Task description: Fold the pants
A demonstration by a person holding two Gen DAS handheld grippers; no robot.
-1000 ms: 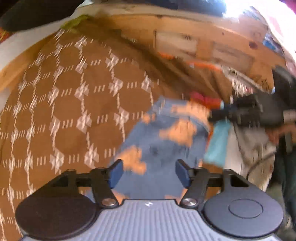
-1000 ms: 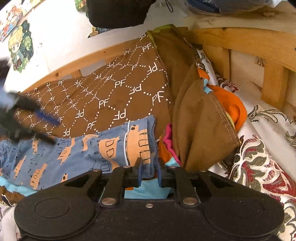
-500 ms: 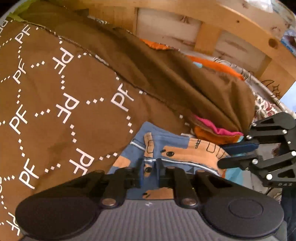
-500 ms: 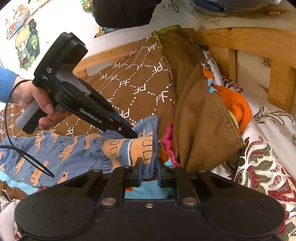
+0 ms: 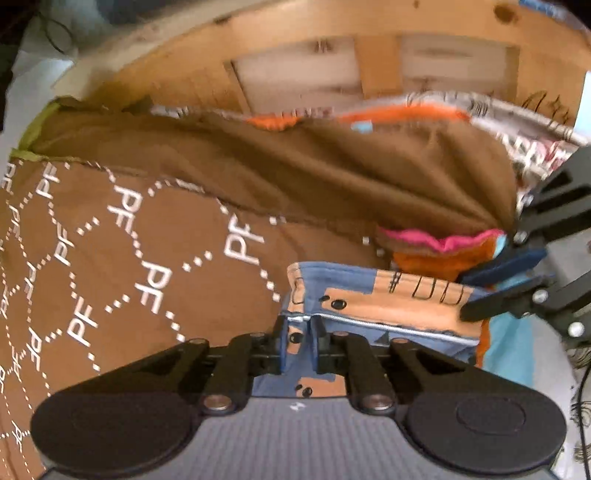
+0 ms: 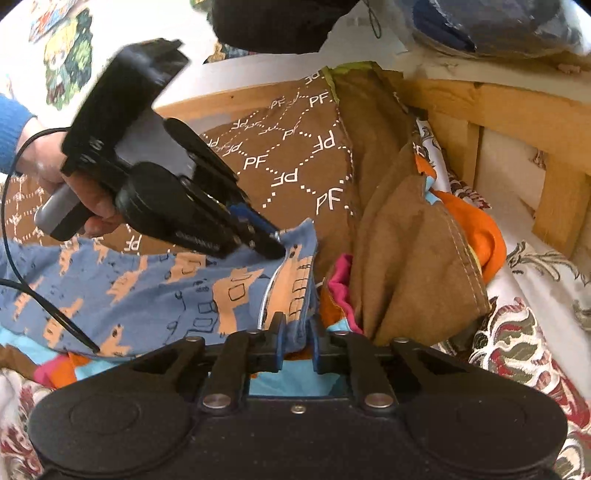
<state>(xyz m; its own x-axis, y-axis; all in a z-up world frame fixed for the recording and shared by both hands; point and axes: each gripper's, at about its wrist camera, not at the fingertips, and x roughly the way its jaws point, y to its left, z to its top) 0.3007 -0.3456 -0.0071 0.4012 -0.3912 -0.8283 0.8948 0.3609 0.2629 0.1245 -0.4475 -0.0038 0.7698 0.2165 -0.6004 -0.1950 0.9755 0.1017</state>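
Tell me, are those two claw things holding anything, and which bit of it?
Both grip the blue patterned pants at one end edge: the left gripper near one corner, the right gripper near the other.

Wooden bed frame (image 6: 517, 110) with slatted headboard (image 5: 369, 66); white wall (image 6: 122, 22) bearing cartoon stickers (image 6: 68, 62); brown monogrammed bedspread (image 5: 129, 258) beneath.

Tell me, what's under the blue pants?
The blue pants lie on the brown PF blanket. Light blue and orange cloth peeks out underneath. Anything deeper is covered.
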